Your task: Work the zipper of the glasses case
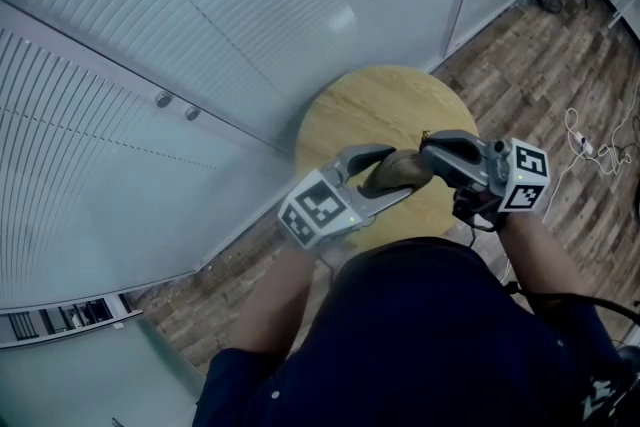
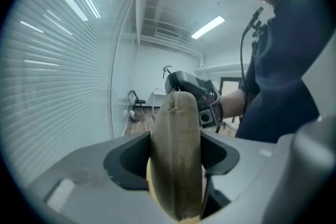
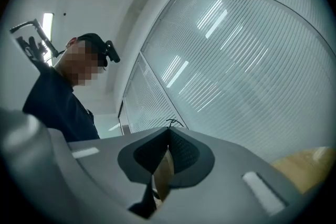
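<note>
Glasses case [image 1: 398, 172] clamped in left gripper [image 1: 385, 177] jaws above tabletop [image 1: 370, 105], long axis running toward right gripper [image 1: 432, 155]. Right-hand jaws pinched tight on zipper tab [image 3: 161, 178] at far end.

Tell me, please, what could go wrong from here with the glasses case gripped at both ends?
1. The right tongs are shut on only a thin bit at the end of the glasses case, seemingly by the zipper. A pull could make them slip off.
2. Only the left tongs clamp the case's body, over the table. A hard tug along the case might drag it out of that grip, and it could drop.
</note>
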Demonstrator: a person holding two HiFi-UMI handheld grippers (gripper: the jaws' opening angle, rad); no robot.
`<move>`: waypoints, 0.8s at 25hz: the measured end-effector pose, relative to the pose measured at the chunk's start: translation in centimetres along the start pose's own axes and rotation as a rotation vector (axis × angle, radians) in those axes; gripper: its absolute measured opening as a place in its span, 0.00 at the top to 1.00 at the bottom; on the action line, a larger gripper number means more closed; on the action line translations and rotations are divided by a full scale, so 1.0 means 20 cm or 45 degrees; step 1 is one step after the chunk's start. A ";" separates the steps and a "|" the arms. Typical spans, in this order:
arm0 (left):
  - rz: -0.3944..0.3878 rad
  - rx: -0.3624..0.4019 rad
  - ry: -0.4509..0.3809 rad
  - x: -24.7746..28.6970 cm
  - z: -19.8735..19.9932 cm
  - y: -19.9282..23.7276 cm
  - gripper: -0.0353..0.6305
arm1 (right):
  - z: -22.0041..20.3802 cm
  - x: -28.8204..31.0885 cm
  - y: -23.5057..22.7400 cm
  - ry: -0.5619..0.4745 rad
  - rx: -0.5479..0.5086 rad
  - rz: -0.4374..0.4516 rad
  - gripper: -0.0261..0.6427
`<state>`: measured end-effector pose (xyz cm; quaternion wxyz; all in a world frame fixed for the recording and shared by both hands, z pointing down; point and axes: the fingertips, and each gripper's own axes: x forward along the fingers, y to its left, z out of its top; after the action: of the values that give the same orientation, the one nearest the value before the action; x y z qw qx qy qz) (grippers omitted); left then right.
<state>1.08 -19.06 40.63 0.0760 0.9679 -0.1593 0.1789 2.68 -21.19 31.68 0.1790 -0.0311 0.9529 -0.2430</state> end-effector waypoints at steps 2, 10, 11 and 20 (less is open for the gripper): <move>-0.011 -0.059 -0.072 -0.01 0.04 0.01 0.53 | 0.03 -0.01 -0.01 -0.042 0.008 -0.002 0.94; -0.038 -0.249 -0.382 -0.10 0.18 0.03 0.53 | 0.13 -0.05 0.02 -0.180 0.030 0.007 0.94; -0.043 -0.268 -0.418 -0.11 0.20 0.03 0.53 | 0.14 -0.06 0.02 -0.184 0.020 0.008 0.94; -0.117 -0.486 -0.749 -0.28 0.34 0.07 0.54 | 0.21 -0.05 0.06 -0.266 0.011 0.044 0.94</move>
<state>-2.09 -20.31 32.37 0.2143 0.9525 -0.1613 -0.1443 5.13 -21.95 27.92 0.2816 -0.0391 0.9284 -0.2395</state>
